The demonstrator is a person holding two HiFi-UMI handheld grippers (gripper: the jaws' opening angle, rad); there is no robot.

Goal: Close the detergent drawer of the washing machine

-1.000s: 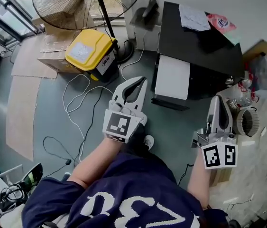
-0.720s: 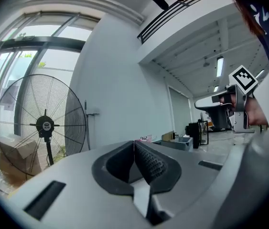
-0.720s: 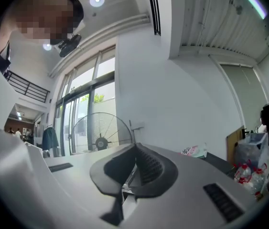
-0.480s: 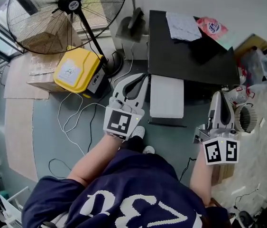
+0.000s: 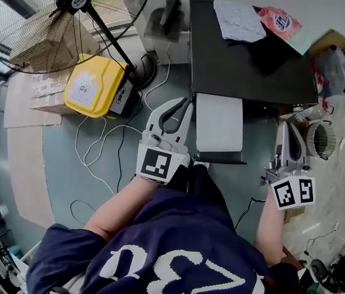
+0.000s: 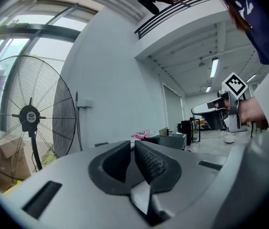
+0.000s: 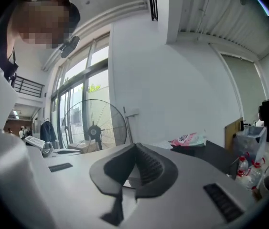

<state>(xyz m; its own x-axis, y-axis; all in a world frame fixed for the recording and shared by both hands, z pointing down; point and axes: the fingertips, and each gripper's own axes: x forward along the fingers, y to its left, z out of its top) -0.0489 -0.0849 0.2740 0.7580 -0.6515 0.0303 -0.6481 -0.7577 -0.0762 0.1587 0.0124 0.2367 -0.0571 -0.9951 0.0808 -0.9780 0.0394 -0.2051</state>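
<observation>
**Head view.** A black washing machine (image 5: 252, 66) fills the 1 o'clock part of the picture. Its white detergent drawer (image 5: 219, 122) stands pulled out of the front, towards the person. On the machine's top lie a crumpled cloth (image 5: 239, 20) and a pink packet (image 5: 281, 22). A big pedestal fan (image 5: 68, 5) stands at 11 o'clock, with a yellow box (image 5: 92, 84) on the floor at 10 o'clock and loose white cables (image 5: 98, 146) trailing at 9 o'clock. At 3 o'clock there are plastic bottles (image 5: 310, 112) and a ribbed hose roll (image 5: 320, 141).

Nothing lies between the grippers and the drawer. The left gripper (image 5: 186, 103) is held out from a bare forearm and points to 12 o'clock. Its tip is just beside the drawer's left edge, but whether they touch cannot be told from above. The right gripper (image 5: 285, 127) also points to 12 o'clock and sits at 3 o'clock of the drawer, apart from it and next to the bottles.

**Left gripper view.** The two dark jaws are pressed together with nothing between them. They point level at a pale wall. The fan stands at 9 o'clock. At 2 o'clock the right gripper is seen from the side, held in a hand.

**Right gripper view.** The jaws are closed tip to tip and hold nothing. The gripper points level. The fan is at 10 o'clock before tall windows. The pink packet lies at 3 o'clock on the machine's black top, and the bottles are at 4 o'clock. The drawer does not show here.
</observation>
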